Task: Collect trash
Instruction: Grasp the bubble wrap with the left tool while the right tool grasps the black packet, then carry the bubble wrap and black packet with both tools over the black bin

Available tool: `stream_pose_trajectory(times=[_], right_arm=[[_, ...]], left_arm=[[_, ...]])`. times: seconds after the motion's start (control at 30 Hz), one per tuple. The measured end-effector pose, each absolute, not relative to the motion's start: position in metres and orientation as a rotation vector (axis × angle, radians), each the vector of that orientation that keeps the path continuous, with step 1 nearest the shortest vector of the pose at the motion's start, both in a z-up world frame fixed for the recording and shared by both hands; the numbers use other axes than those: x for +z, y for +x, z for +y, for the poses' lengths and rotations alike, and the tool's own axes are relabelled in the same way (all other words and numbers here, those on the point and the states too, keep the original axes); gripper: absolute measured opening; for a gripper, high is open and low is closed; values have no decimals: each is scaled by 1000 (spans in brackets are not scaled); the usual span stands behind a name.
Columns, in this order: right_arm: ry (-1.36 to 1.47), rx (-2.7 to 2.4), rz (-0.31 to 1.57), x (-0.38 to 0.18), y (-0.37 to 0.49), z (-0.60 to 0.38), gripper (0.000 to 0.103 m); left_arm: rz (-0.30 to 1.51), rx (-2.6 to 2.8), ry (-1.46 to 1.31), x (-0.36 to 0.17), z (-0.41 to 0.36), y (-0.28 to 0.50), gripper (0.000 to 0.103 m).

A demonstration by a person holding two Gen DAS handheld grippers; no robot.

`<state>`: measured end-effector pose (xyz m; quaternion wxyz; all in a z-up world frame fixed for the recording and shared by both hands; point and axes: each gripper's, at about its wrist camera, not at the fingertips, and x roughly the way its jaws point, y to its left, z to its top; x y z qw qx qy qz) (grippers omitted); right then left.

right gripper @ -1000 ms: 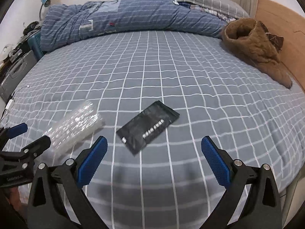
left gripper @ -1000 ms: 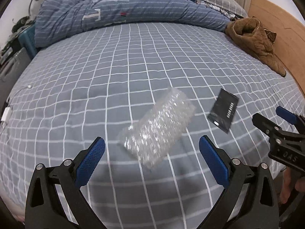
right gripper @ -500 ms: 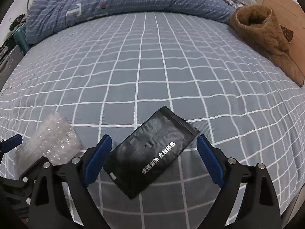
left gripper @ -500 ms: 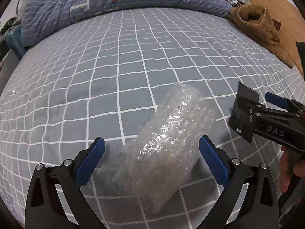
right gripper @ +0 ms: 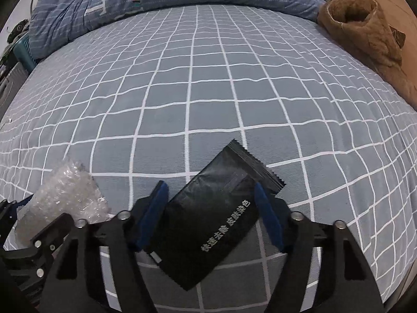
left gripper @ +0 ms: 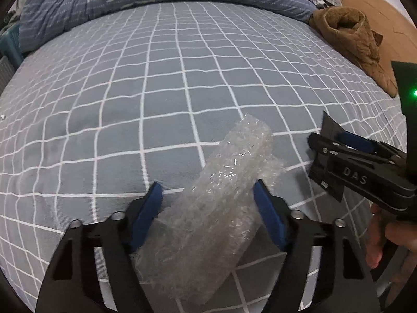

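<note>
While the bubble wrap (left gripper: pixel 224 198) lies on the grey checked bed (left gripper: pixel 156 91), the left tool (left gripper: pixel 208 214) now sits low around it, where a second ago it hung above it. Its jaws have just been closing from wide open. The right blue pad looks pressed into the crinkly plastic, and the left pad is just beside it, so I cannot tell if the grip is firm yet. The black sachet (right gripper: pixel 216 216) lies flat on the bed too. The right tool (right gripper: pixel 211 214) has come down over it the same way, jaws just closing, both pads near its edges but maybe not squeezing. Both bits of trash look almost caught. Next I think comes a tighter squeeze, then a lift. A brown coat (right gripper: pixel 365 39) sits well apart.
</note>
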<state>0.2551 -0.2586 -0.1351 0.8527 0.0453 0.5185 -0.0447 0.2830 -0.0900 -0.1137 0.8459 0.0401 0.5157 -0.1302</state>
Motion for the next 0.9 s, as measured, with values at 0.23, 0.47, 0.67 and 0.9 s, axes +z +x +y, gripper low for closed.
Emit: stream_pose_trajectory(times=[0.23, 0.47, 0.67, 0.9], right_arm=[[66, -72, 1094, -137, 256, -250, 40], [107, -38, 1098, -136, 258, -259, 10], [131, -28, 1073, -127, 258, -263, 9], [133, -5, 1030, -108, 251, -263, 9]], left_arm=[[1108, -328, 72, -119, -94, 278, 37], [1118, -342, 53, -118, -94, 277, 29], [1110, -324, 36, -111, -90, 274, 25], [1051, -278, 6, -87, -80, 266, 25]])
